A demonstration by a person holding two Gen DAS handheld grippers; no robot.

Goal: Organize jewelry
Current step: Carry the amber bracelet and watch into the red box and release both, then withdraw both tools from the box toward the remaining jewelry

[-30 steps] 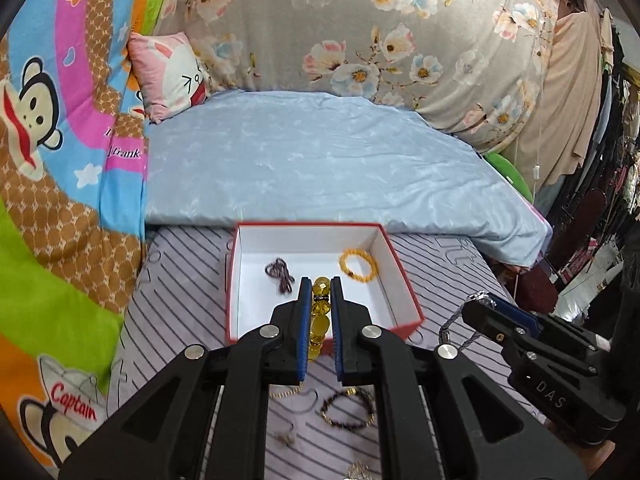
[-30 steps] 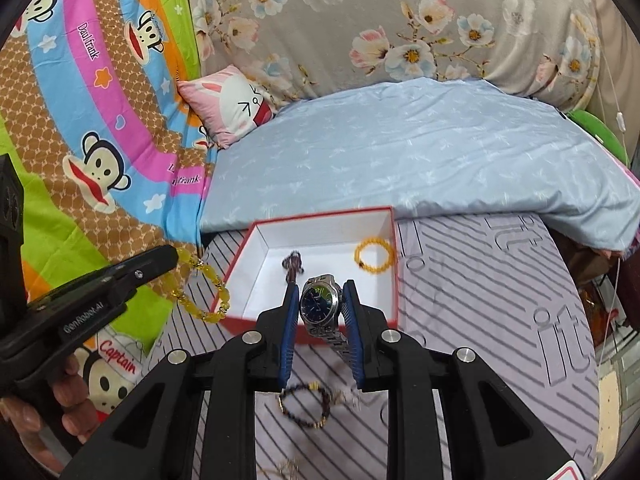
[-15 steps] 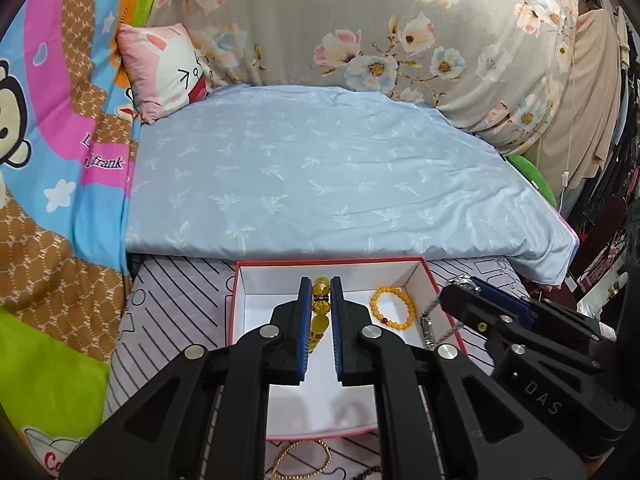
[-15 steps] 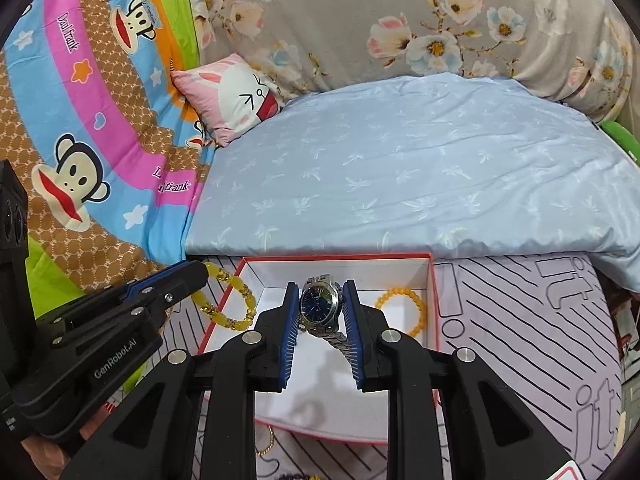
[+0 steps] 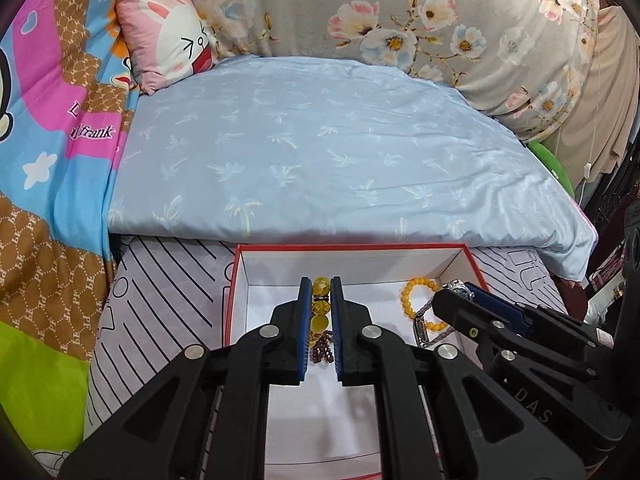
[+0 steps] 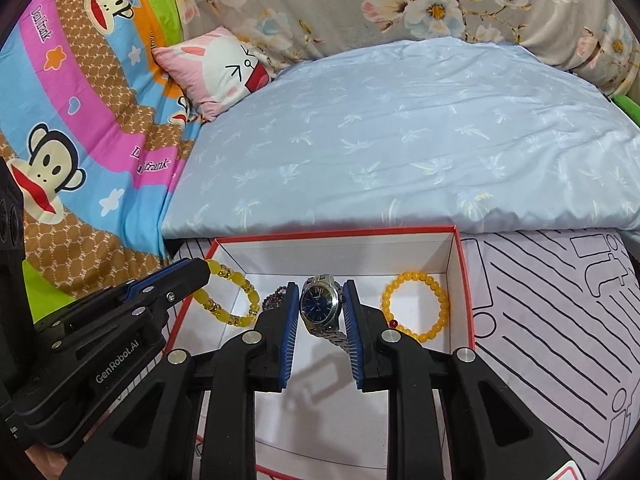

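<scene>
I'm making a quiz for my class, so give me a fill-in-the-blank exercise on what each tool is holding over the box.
1. The right tool grips a silver ____ with a blue dial.
2. The left tool grips a bracelet of chunky ____ beads.
3. The orange bead bracelet lies inside the white box, whose rim is ____.

Missing words: watch; yellow; red

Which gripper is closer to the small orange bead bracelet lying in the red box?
Right. The right gripper, shut on the watch, hangs just beside the orange bead bracelet. The left gripper, shut on the yellow bracelet, is at the box's opposite side.
</scene>
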